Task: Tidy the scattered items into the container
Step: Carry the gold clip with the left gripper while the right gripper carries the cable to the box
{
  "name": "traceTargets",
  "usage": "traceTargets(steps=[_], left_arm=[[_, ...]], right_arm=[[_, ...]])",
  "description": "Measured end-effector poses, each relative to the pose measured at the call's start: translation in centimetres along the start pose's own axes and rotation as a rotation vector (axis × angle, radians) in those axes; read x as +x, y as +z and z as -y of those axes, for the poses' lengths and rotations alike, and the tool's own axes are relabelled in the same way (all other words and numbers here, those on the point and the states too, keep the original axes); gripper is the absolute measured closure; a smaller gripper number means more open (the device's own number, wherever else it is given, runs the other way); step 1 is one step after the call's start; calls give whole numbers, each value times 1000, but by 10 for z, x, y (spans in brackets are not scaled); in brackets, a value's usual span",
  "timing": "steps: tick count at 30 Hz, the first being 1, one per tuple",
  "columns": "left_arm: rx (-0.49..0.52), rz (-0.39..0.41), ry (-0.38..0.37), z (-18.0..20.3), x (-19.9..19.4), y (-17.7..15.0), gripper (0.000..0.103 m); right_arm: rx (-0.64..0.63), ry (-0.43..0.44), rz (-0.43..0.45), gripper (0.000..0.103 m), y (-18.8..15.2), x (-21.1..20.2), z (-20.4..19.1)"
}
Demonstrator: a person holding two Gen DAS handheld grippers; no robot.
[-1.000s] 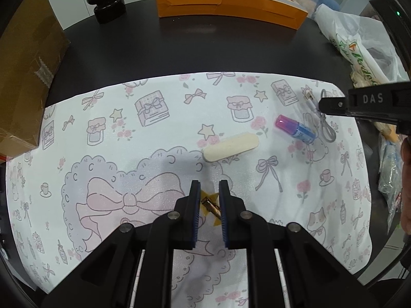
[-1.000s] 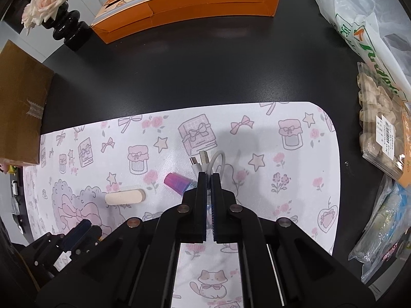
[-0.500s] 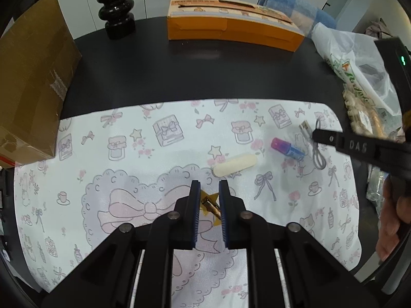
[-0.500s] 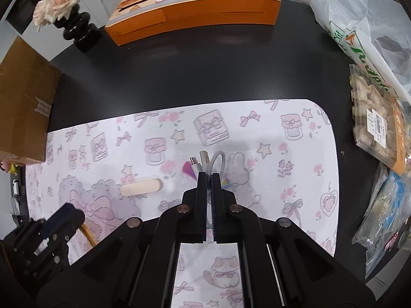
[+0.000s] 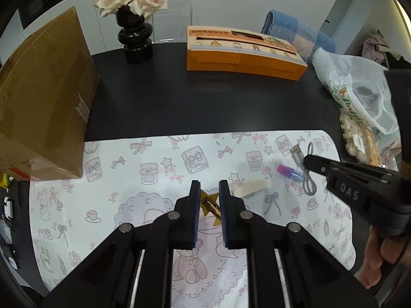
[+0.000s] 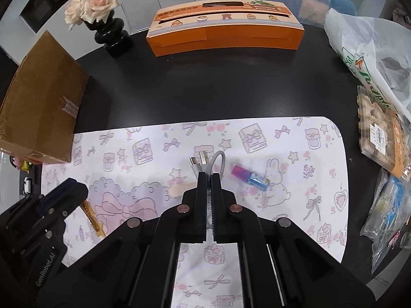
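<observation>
Between the narrow jaws of my left gripper (image 5: 209,187) is a gold star hair clip (image 5: 210,205), held above the patterned mat (image 5: 128,179); the clip (image 6: 90,215) dangles below that gripper (image 6: 77,187) in the right wrist view. My right gripper (image 6: 209,177) is shut on a white USB cable (image 6: 203,160), whose plugs stick out past the fingertips. That gripper (image 5: 308,159) and cable (image 5: 305,179) show at the right of the left wrist view. A cream stick (image 5: 253,187) and a pink-and-blue small bottle (image 6: 250,175) lie on the mat. The orange box (image 6: 223,30) stands at the back.
A brown cardboard box (image 5: 43,97) stands at the left edge of the black table (image 5: 205,102). A black vase of roses (image 5: 134,38) is at the back left. Plastic bags and snack packs (image 6: 380,128) crowd the right side. A person's hand (image 5: 377,259) holds the right gripper.
Both grippers have risen and pulled back from the mat, each still holding its item. The bottle now lies to the right of the right gripper instead of under it.
</observation>
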State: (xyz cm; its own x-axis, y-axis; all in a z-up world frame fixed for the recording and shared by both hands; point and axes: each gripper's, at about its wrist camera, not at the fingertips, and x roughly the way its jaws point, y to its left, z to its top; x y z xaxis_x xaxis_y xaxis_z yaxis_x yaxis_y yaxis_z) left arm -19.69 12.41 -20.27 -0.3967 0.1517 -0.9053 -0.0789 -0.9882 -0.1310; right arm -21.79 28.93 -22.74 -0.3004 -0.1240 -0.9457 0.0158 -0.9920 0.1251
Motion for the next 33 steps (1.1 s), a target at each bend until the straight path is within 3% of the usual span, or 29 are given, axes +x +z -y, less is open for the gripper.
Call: traceTargets(steps=[20,33], left_arm=[[-33,123,-25,-56,-73,37,89],[-95,190,-7,-119,-111,55,89]], right_arm=[[-86,-9,86,100,22,-67,-86],[-166,13,121,100,45,-91,-171]])
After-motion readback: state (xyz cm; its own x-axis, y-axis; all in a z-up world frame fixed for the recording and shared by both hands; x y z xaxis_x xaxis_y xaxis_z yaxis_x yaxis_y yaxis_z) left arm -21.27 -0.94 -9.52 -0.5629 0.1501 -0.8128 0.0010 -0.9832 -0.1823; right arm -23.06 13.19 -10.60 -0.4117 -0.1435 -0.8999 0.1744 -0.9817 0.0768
